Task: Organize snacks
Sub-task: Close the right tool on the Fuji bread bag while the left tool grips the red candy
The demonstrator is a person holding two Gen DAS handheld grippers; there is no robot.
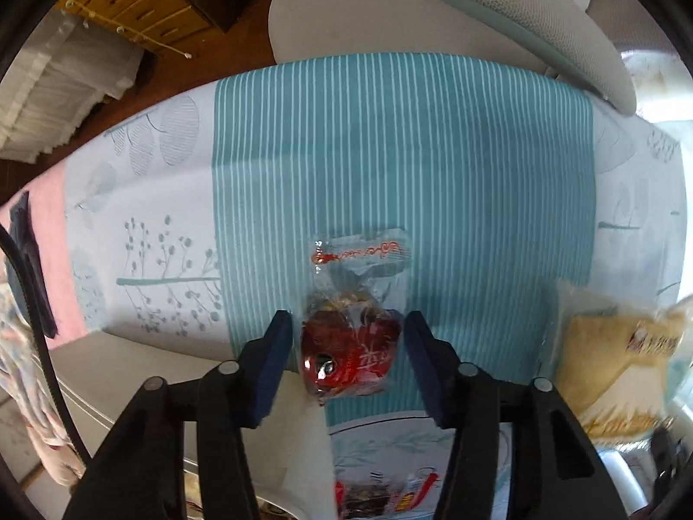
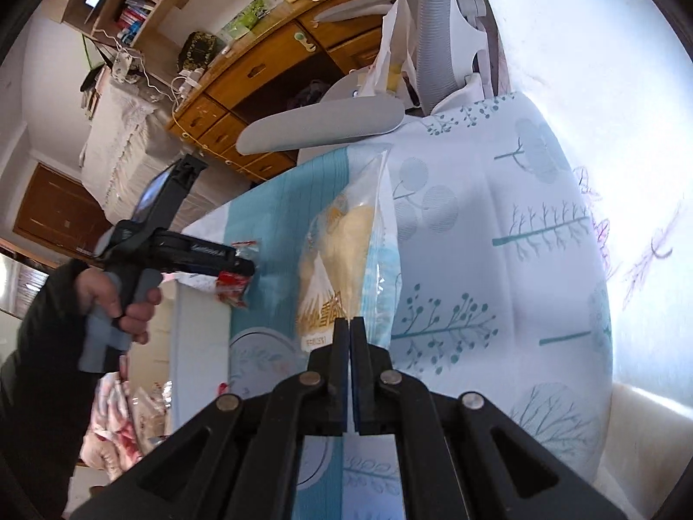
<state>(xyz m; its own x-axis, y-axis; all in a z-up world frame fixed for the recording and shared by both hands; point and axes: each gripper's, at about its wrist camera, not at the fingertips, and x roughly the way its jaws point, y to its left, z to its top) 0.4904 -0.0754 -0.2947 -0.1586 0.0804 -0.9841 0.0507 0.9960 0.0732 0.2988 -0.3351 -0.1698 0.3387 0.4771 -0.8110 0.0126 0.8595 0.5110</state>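
Observation:
A small red snack packet (image 1: 348, 353) in clear wrap sits between the blue pads of my left gripper (image 1: 346, 325), just above the teal striped cloth (image 1: 390, 151). The pads stand beside the packet; I cannot tell if they press it. In the right wrist view the left gripper (image 2: 242, 266) holds that red packet (image 2: 231, 288) at the table's left edge. My right gripper (image 2: 350, 325) is shut on the bottom edge of a large clear bag of yellow bread (image 2: 342, 255), which lies on the cloth. That bag also shows in the left wrist view (image 1: 615, 364).
A grey chair back (image 1: 433, 13) stands beyond the table. More wrapped snacks (image 1: 381, 494) lie near the front edge. A wooden desk with drawers (image 2: 268, 73) is behind. A pile of pink packets (image 2: 130, 424) sits below the table's left side.

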